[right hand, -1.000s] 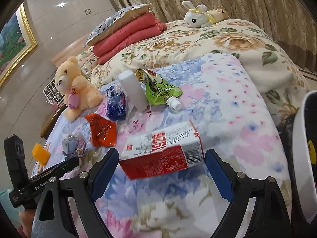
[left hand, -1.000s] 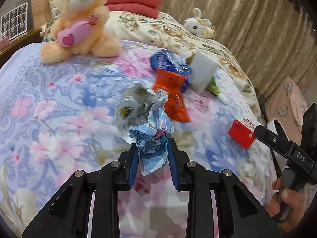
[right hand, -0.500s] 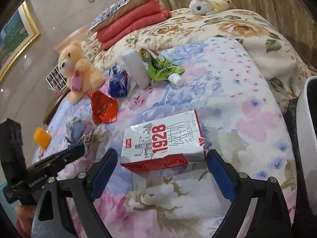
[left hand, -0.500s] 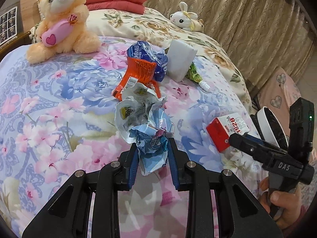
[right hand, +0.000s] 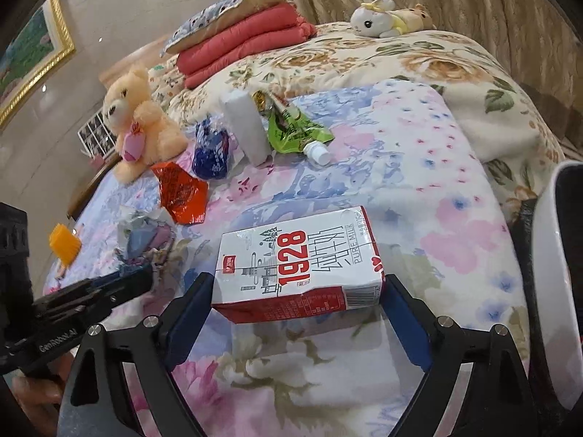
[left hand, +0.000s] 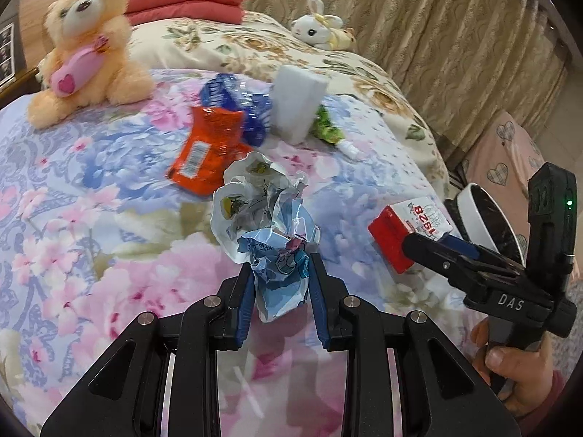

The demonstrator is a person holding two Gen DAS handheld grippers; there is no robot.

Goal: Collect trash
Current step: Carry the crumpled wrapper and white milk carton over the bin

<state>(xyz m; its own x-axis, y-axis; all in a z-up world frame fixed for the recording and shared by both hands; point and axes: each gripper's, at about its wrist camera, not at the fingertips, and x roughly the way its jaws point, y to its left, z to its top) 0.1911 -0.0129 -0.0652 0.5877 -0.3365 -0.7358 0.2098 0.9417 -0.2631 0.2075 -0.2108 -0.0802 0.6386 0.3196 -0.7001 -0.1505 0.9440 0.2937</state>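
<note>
Right now the left tool (left hand: 280,273) is clenched on a crumpled blue-and-white wrapper (left hand: 267,225), w/ the wad pinched between both blue pads and lifted clear of the floral bedspread (left hand: 91,218). The right tool (right hand: 297,313) straddles a red-and-white milk carton (right hand: 298,266) marked 1928, lying on its side on the bed. Its jaws have just been closing a little, w/ the carton between them, but they stand wide; the left pad sits right at the carton's end, and whether either pad presses on it I can't tell.

Other trash lies further up the bed: an orange foil wrapper (left hand: 207,145), a blue packet (left hand: 233,102) behind it, a white block (left hand: 297,102) standing upright, and a green spout pouch (right hand: 295,131) just beside the block. A teddy bear (left hand: 83,47) sits at the far left, and a bunny plush (left hand: 320,29) is near the curtain. A white bin rim (left hand: 481,215) shows past the bed's edge, by the right tool.
</note>
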